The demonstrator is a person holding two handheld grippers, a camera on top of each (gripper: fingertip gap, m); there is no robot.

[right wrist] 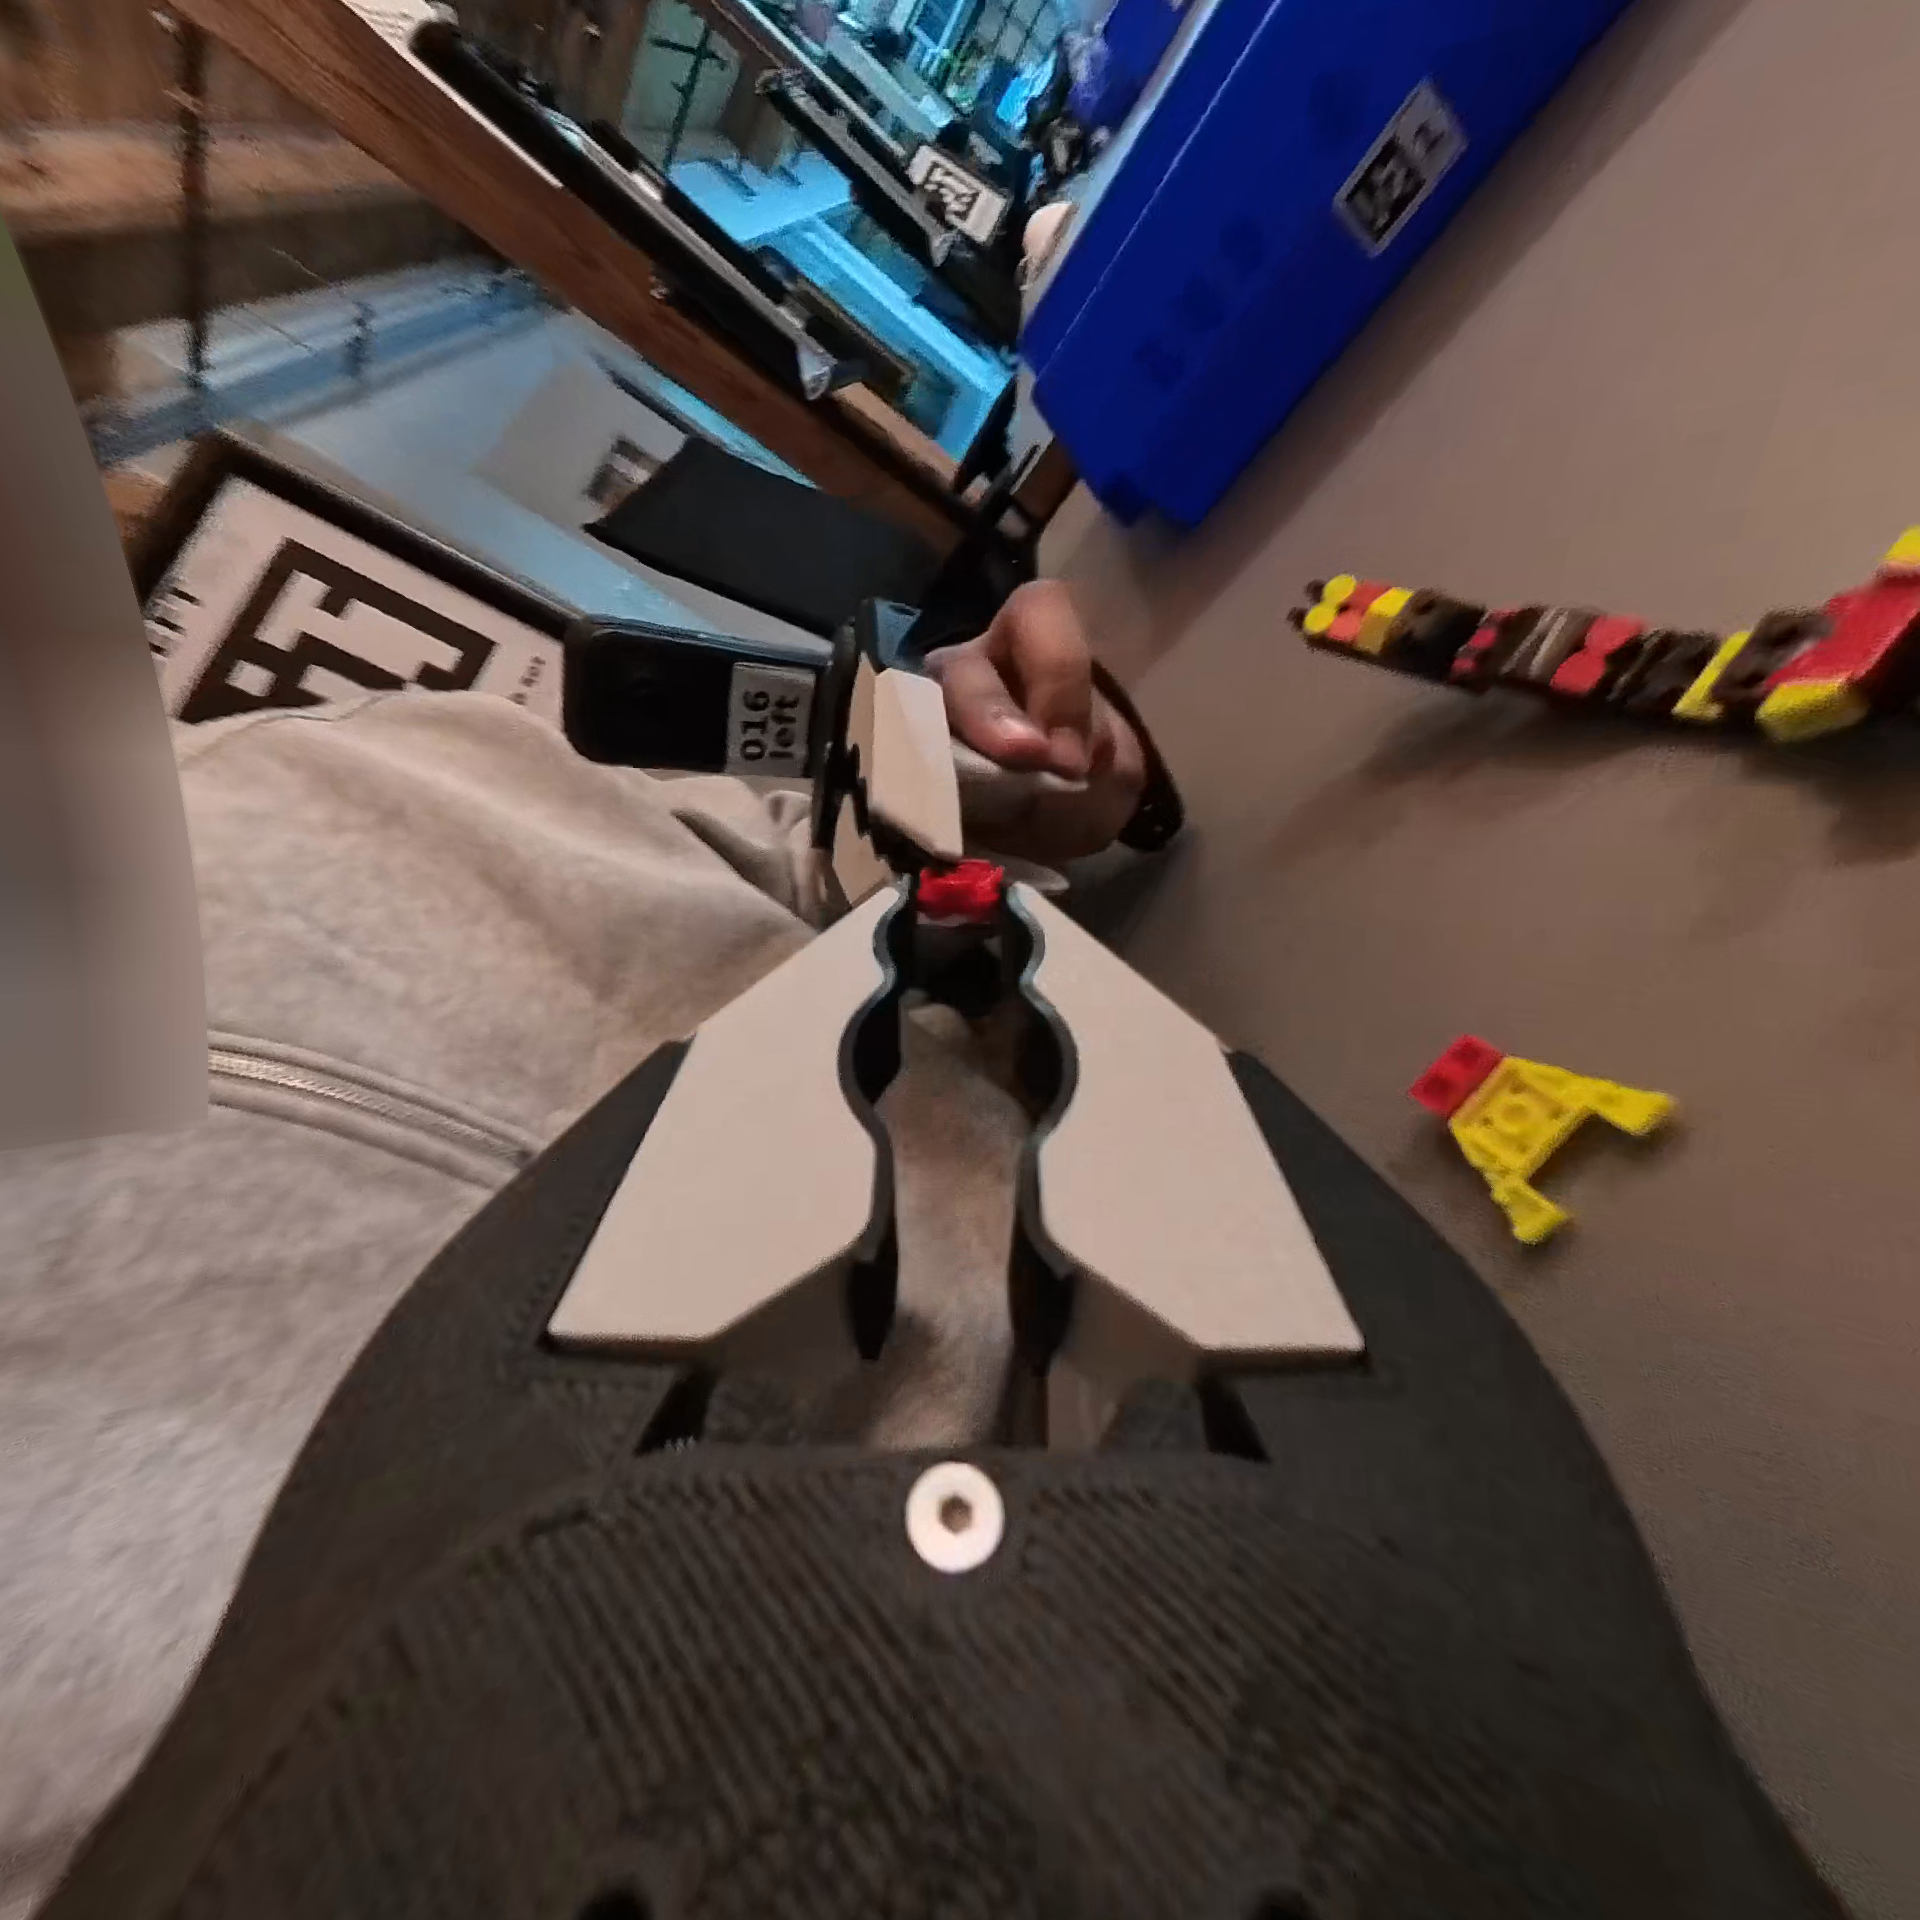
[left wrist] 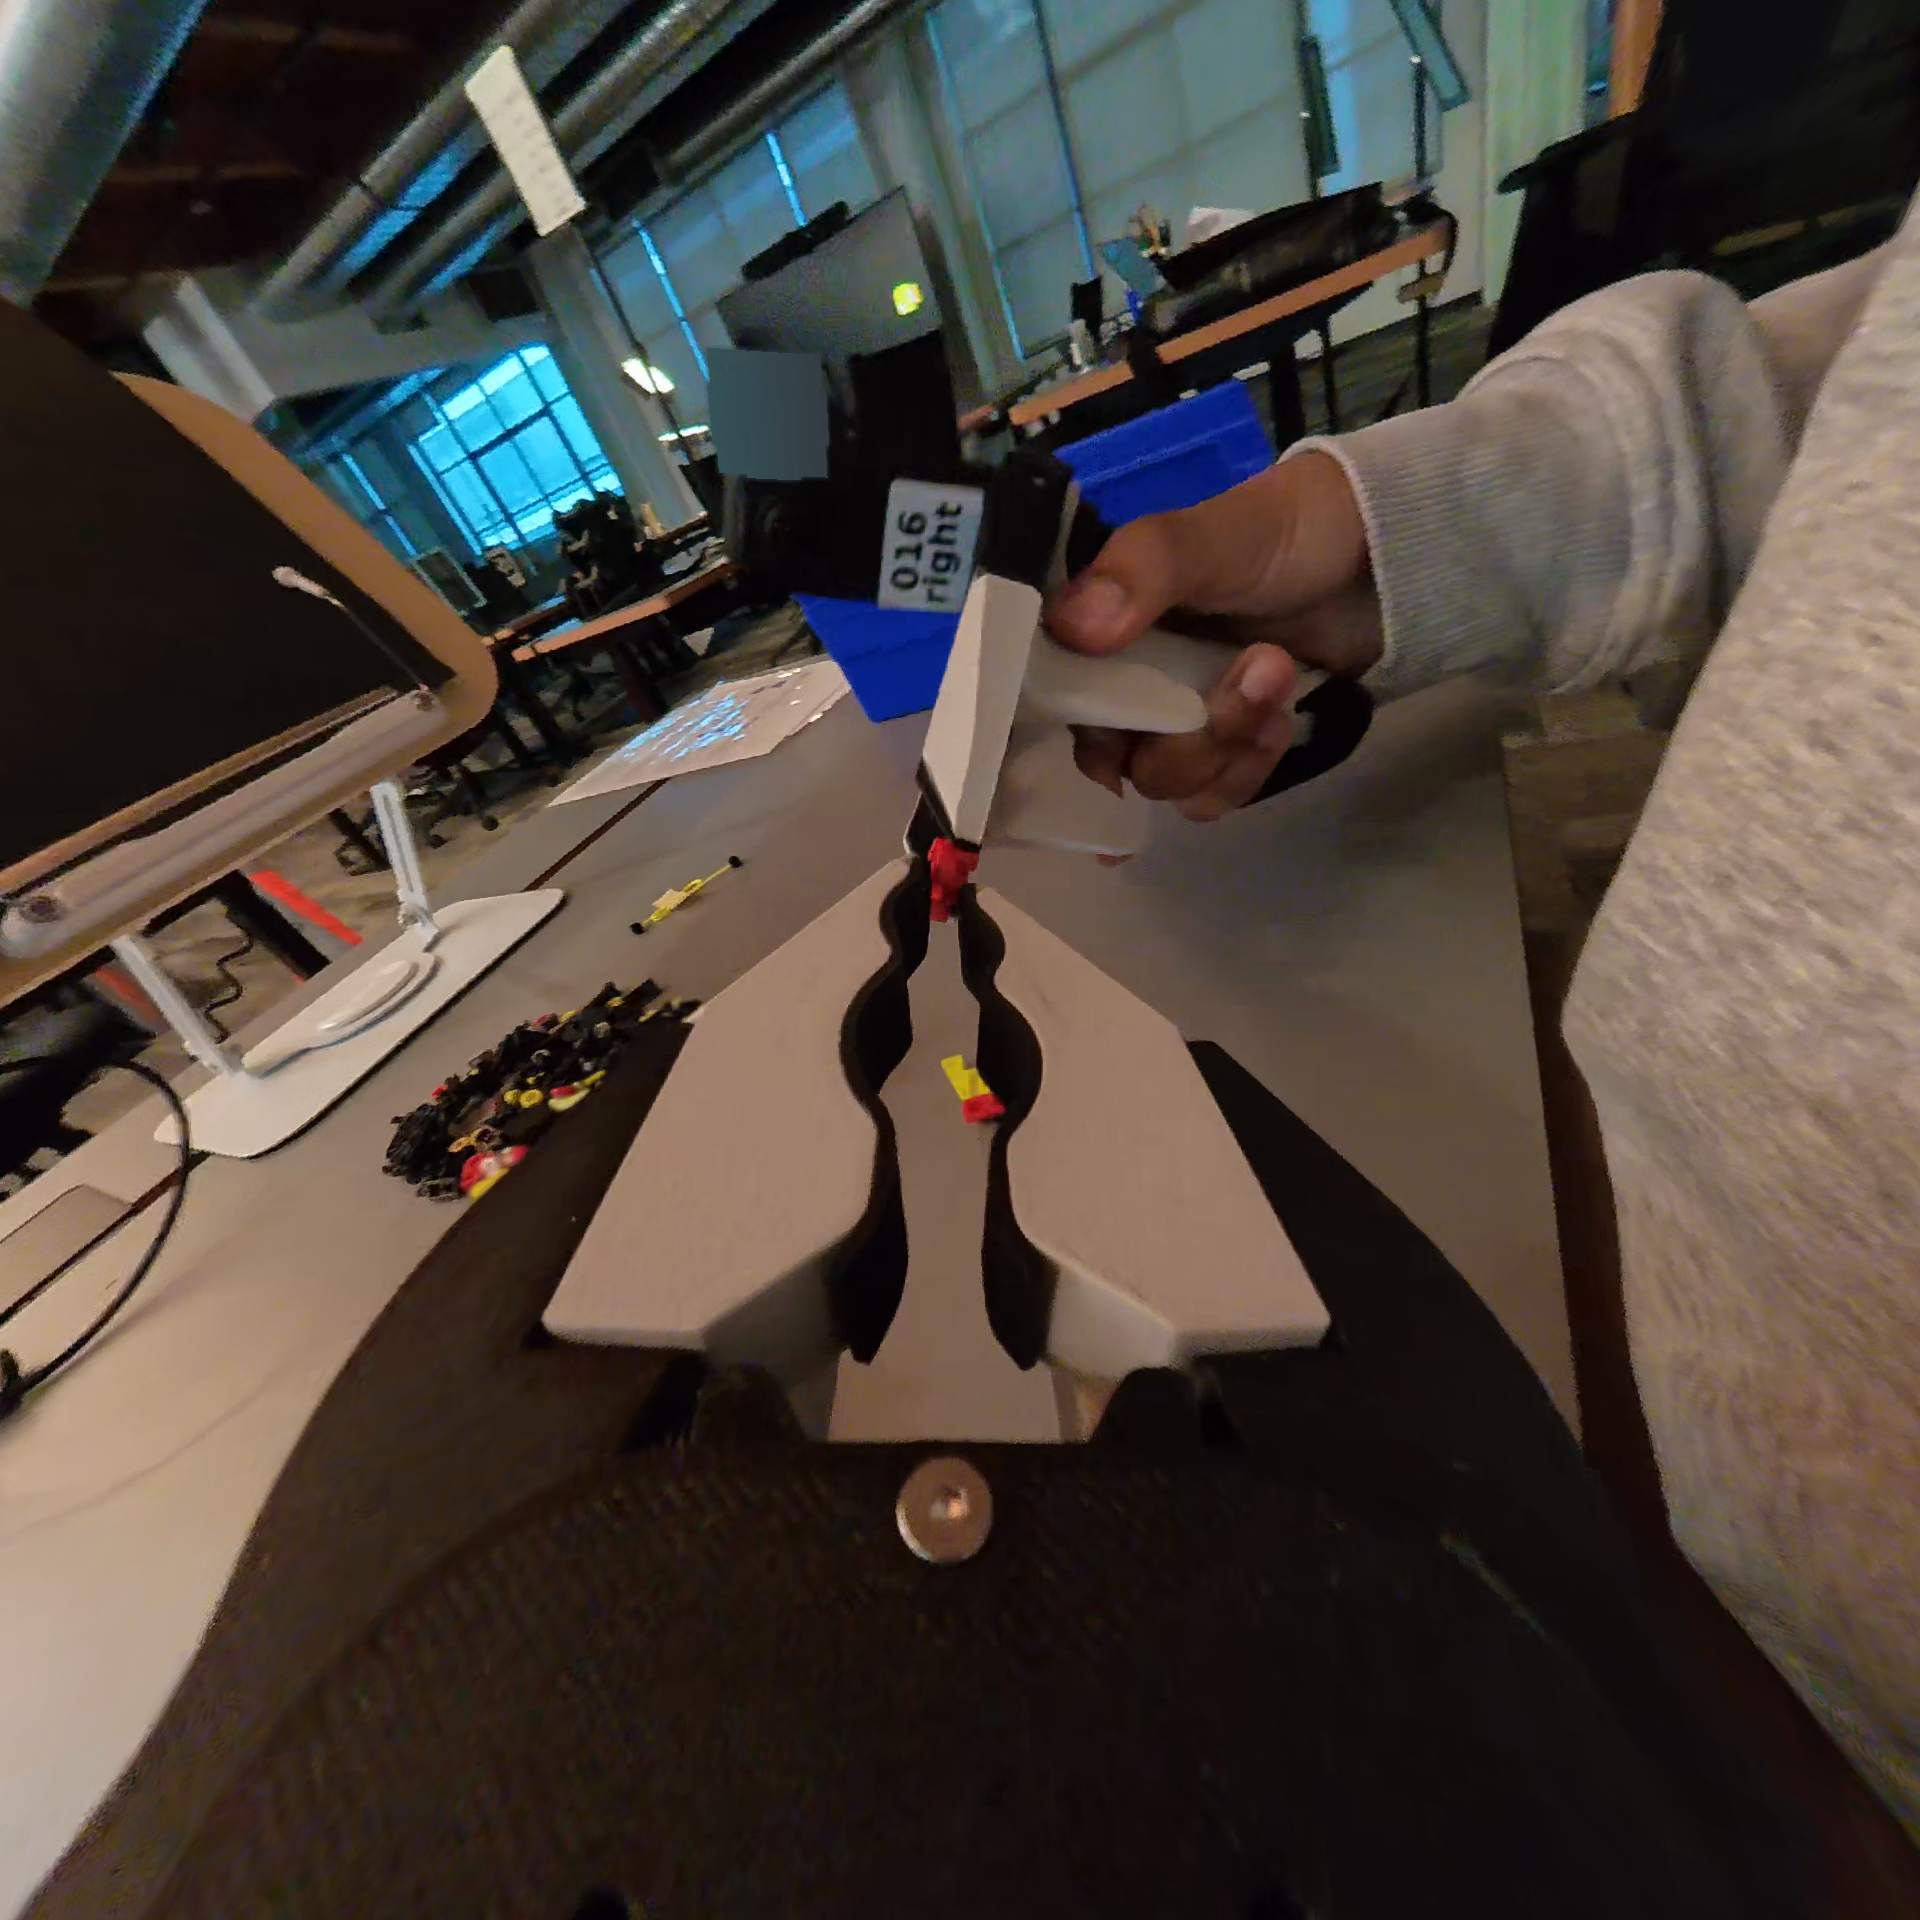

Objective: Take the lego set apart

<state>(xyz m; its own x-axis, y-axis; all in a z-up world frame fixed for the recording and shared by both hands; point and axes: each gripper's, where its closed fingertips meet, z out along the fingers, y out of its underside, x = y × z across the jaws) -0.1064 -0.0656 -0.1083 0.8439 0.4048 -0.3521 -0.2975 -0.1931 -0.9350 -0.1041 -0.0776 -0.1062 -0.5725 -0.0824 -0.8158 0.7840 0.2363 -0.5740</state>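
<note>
Two grippers meet tip to tip above table (left wrist: 1299,997), both pinching one small red lego piece (left wrist: 948,875). Left gripper (left wrist: 943,902) clamps its near end, right gripper (left wrist: 940,831) far end; piece's long axis runs between them, so pull goes straight apart.

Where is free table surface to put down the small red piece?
Bare grey table lies below the yellow-and-red wedge piece, and between it and the long red, yellow and black brick strip. The heap of black and yellow parts beside the white stand is crowded.
</note>
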